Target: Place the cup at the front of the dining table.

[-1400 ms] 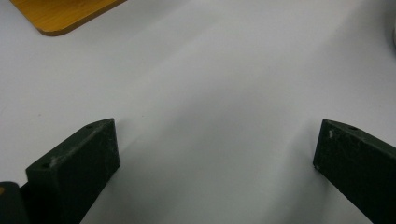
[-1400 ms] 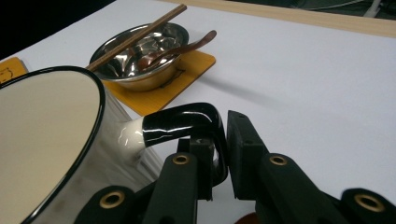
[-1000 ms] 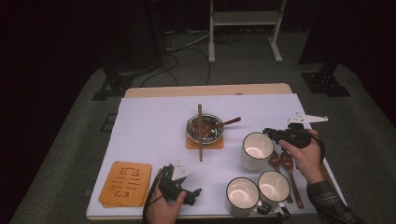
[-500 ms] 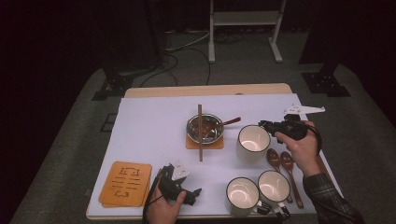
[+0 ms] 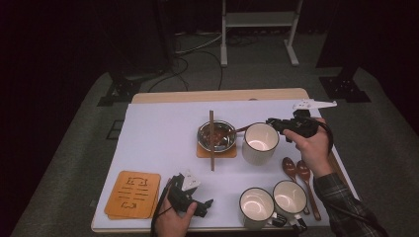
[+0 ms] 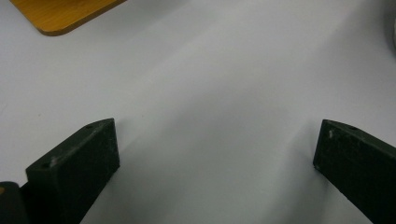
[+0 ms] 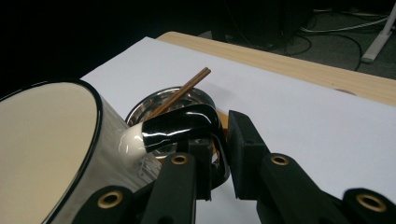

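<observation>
Currently:
Right gripper [image 5: 274,124]: clamped on mug [image 5: 260,143] handle, mug lifted beside bowl [image 5: 216,136].
Left gripper [image 5: 205,207]: jaws spread, nothing between them.

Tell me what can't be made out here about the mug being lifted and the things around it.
- Lifted mug: its base, hidden by its own body in the high view, cut off by the edge in the right gripper view.
- Metal bowl: its brownish contents are too small in the high view; the mug's handle covers them in the right gripper view.
- Orange mat: its dark markings are too small to read.
</observation>
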Action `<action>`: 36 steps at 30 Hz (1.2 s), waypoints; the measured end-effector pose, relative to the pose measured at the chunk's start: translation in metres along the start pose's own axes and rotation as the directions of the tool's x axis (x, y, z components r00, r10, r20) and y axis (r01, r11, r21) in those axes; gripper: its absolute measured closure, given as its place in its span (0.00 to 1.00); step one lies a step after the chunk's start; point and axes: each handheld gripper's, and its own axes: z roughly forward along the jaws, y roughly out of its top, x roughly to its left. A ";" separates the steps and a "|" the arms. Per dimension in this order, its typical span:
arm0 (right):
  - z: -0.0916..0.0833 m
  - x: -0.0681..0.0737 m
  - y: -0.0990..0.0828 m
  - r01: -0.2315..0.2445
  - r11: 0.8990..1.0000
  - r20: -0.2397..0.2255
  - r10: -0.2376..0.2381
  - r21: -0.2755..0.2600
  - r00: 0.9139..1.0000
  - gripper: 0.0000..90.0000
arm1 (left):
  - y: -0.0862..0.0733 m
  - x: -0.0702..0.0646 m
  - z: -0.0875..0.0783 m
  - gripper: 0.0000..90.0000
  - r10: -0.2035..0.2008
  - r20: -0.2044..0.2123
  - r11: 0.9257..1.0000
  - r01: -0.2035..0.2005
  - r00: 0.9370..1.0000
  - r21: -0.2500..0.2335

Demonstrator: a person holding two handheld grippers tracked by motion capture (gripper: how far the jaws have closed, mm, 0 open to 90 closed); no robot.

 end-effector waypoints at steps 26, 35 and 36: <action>0.037 0.029 0.044 0.025 1.000 -0.029 -0.024 0.013 0.999 0.88 | 0.000 0.000 0.000 0.00 0.001 0.000 1.000 -0.001 1.000 0.000; 0.055 0.043 0.054 0.038 0.999 -0.048 -0.037 0.027 0.998 0.88 | 0.000 0.000 0.000 0.00 0.002 0.000 1.000 -0.002 1.000 0.002; 0.055 0.043 0.054 0.038 0.999 -0.048 -0.037 0.027 0.998 0.88 | 0.000 0.000 0.000 0.00 0.002 0.000 1.000 -0.002 1.000 0.002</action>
